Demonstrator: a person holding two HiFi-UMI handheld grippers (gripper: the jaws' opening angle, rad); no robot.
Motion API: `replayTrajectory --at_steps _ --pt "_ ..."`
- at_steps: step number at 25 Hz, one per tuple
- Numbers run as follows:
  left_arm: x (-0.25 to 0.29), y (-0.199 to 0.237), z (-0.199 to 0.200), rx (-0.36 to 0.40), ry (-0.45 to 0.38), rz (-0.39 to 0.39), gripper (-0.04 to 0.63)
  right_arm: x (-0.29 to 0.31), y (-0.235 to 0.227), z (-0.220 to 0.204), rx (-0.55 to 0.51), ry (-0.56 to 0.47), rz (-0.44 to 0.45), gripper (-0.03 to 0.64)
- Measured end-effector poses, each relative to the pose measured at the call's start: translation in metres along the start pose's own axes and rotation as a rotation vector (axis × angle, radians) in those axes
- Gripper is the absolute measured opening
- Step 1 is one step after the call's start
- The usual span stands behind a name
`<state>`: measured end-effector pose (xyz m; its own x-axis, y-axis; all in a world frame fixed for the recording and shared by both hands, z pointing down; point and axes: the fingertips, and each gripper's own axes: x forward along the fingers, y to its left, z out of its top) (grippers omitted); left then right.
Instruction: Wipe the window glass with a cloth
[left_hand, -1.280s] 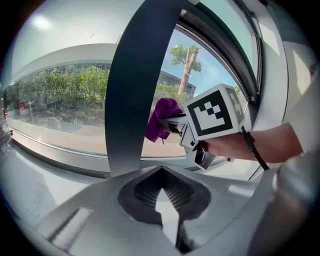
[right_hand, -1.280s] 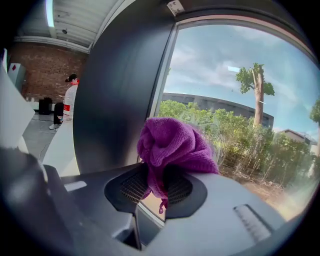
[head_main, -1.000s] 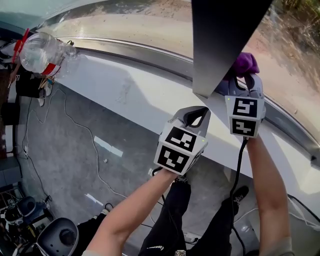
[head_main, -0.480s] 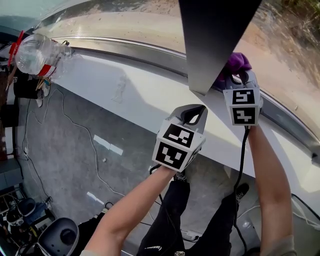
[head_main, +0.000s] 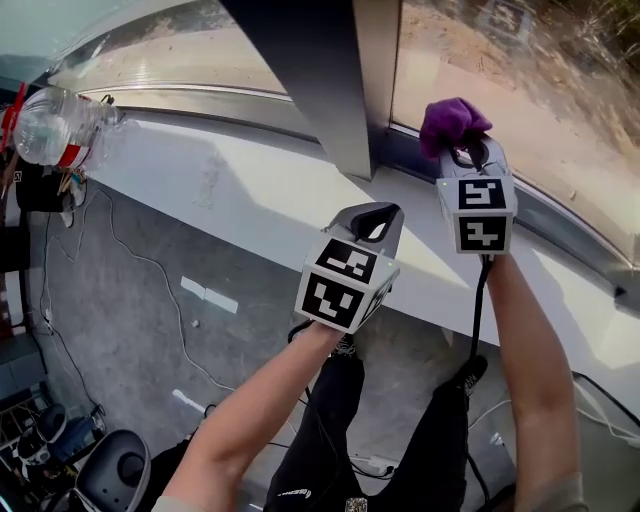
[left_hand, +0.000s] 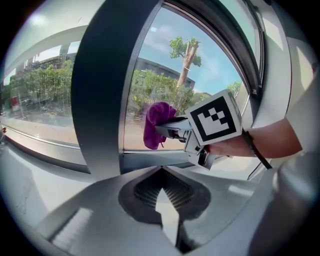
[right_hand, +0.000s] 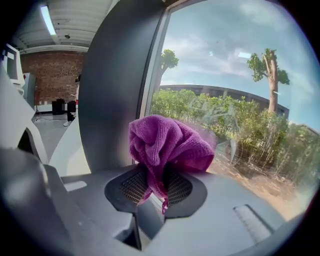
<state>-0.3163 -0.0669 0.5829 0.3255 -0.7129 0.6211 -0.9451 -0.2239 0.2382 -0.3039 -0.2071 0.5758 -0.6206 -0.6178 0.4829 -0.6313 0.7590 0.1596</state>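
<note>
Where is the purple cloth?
The purple cloth is upper right in the head view, pinched in the right claw at the window glass, just right of the dark post.

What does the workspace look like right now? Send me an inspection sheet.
Surface: white window sill, sunlit.
Job's things: purple cloth bunched up by the window glass; contact cannot be told.
Clutter: plastic bottle at far left.
Grippers: right claw shut on the purple cloth; left claw shut, empty, above the sill.
Cables: black cable hangs from the right claw; white cable on the floor.
Surroundings: dark window post left of the cloth; trees outside.
</note>
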Motion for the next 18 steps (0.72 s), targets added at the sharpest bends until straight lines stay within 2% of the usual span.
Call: replayTrajectory --at_steps 7,18 --pt "0.033 -0.062 0.006 0.026 0.002 -0.062 0.0 -0.053 -0.07 -0.054 0.05 0.049 -0.092 0.106" --pt "0.093 -0.2 0.022 0.097 0.027 -0.19 0.0 -0.156 -0.198 -0.132 0.108 0.09 -0.25 0.106"
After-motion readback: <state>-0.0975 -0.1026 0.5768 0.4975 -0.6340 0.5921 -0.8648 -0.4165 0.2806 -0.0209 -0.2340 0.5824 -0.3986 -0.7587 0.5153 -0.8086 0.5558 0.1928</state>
